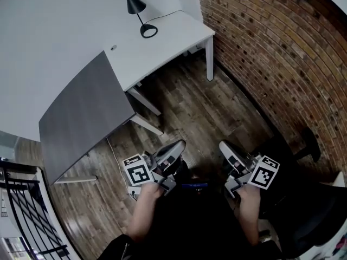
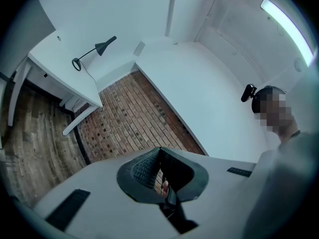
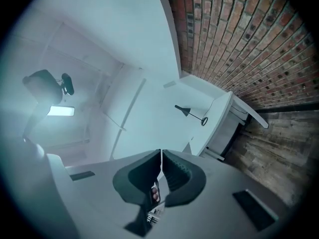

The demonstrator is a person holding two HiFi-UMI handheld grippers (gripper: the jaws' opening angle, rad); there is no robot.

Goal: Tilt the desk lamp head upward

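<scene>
Logged black desk lamp [image 1: 136,10] at top of head view, standing on white surface [image 1: 179,45] close to the corner where the brick wall [image 1: 271,53] begins. Ring-shaped base flat on the top, thin cord [image 1: 171,14] trailing toward the wall. Shade apparently angled downward, though too small at this range to be sure. Noted grey panel [image 1: 81,118] adjoining the surface on the near side, wooden floor [image 1: 211,107] below both. Found both tools low in the head view, out over the floor and well apart from the lamp: left hand-held gripper [image 1: 178,145] and right hand-held gripper [image 1: 224,146], each gripped from behind by a hand [image 1: 152,191] and each carrying a marker cube [image 1: 136,170]. Read the left hand-held gripper [image 2: 159,151] in its own view as closed, pads meeting at the tips, nothing caught between; lamp [image 2: 94,51] distant at upper left there. Same for the right hand-held gripper [image 3: 160,153]: pads pressed together, empty, lamp [image 3: 192,113] far beyond the tips on the surface edge.
</scene>
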